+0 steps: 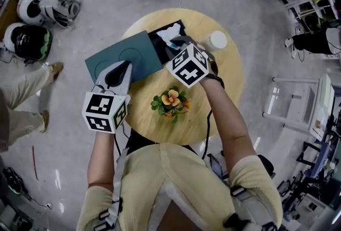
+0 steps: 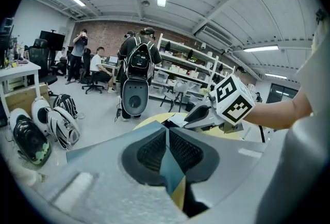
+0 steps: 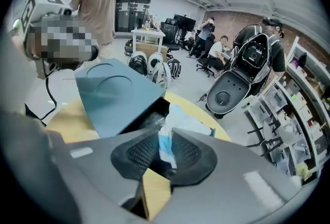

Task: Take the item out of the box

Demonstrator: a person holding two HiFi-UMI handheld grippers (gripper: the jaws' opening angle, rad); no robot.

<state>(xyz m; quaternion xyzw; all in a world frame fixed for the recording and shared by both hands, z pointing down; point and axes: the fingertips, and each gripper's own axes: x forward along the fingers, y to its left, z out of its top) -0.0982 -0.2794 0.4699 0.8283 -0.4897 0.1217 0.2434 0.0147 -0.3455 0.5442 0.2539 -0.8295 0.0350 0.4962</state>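
Item: soft white-and-blue plastic-wrapped packet (image 3: 171, 120), at the mouth of the open black box (image 1: 158, 39) on the round wooden desk (image 1: 226, 83), pinched near its top by the right hand-held gripper (image 3: 165, 141). Left hand-held gripper (image 2: 167, 134): pressed onto the flat teal cardboard lid (image 1: 125, 57), holding it open. Handling, as judged: light, limp, crinkly, probably slippery; best gripped on the bunched wrapper, not a loose corner.

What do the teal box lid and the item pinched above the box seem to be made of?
Box lid: probably matte teal cardboard; flat, stiff, with an embossed circle. Item: seemingly thin plastic wrap, white and blue, crinkled and slightly glossy.
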